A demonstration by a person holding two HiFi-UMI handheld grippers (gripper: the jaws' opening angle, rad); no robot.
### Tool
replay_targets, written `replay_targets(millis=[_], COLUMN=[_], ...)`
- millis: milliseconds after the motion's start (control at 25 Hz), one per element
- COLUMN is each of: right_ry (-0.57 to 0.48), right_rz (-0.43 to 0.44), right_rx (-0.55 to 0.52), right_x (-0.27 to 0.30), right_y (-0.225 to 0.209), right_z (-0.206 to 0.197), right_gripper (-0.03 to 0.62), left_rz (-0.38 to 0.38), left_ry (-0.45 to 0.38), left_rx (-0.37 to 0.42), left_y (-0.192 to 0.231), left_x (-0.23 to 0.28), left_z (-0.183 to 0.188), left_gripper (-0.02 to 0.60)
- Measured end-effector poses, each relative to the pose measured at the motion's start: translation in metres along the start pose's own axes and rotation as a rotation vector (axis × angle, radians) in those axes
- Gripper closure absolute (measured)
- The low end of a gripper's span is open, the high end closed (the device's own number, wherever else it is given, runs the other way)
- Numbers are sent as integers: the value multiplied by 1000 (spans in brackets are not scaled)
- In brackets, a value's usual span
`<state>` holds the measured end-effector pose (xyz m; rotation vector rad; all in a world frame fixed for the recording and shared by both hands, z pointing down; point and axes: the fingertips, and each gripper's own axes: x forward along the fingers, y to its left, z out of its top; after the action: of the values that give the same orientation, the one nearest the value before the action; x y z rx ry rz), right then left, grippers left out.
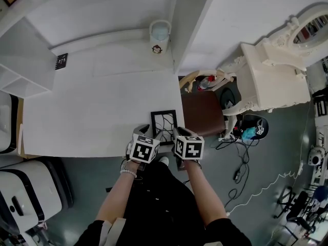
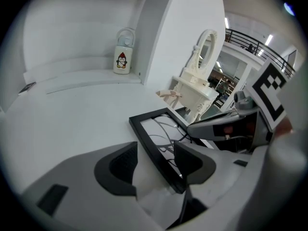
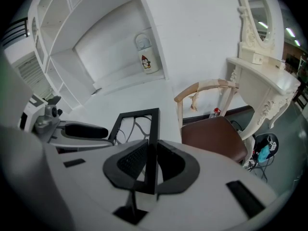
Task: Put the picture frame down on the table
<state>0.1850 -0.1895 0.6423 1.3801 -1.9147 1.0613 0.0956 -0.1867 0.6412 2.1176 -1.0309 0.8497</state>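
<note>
The black picture frame (image 1: 164, 123), with a dark line pattern on its white panel, is at the front right corner of the white table (image 1: 97, 106). My right gripper (image 3: 150, 160) is shut on the frame's right bar (image 3: 154, 129), both pads pressed against it. My left gripper (image 2: 154, 162) is open around the left bar of the frame (image 2: 144, 131). That bar lies close to the right pad (image 2: 190, 160), with a wide gap to the left pad (image 2: 118, 167). In the head view the left gripper (image 1: 145, 137) and right gripper (image 1: 180, 136) flank the frame's near edge.
A white penguin bottle (image 1: 160, 35) stands at the table's back by a wall panel. A small black card (image 1: 61, 60) lies far left beside white shelves (image 1: 20, 70). Right of the table are a brown-seated chair (image 1: 202, 111), a white dressing table (image 1: 271, 76) and floor cables (image 1: 241, 163).
</note>
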Motion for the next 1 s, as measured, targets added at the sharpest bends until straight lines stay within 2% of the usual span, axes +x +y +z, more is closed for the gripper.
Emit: replay_targets(millis=[400, 520, 640, 800, 1000], right_ry=[-19, -37, -69, -150, -290], right_rz=[-30, -33, -39, -62, -66], right_rx=[13, 19, 31, -17, -72], right_x=[-10, -11, -16, -29, -59], right_y=[-6, -7, -8, -5, 3], right_z=[-14, -15, -12, 4, 36], right_gripper=[530, 530, 530, 530, 530], left_rz=[10, 3, -9, -1, 8], left_ry=[-58, -99, -164, -222, -312], left_rx=[-32, -28, -11, 23, 64], left_y=[12, 11, 8, 7, 2], left_x=[-20, -28, -38, -53, -80], left_z=[4, 10, 21, 34, 57], left_gripper=[359, 361, 396, 436, 530])
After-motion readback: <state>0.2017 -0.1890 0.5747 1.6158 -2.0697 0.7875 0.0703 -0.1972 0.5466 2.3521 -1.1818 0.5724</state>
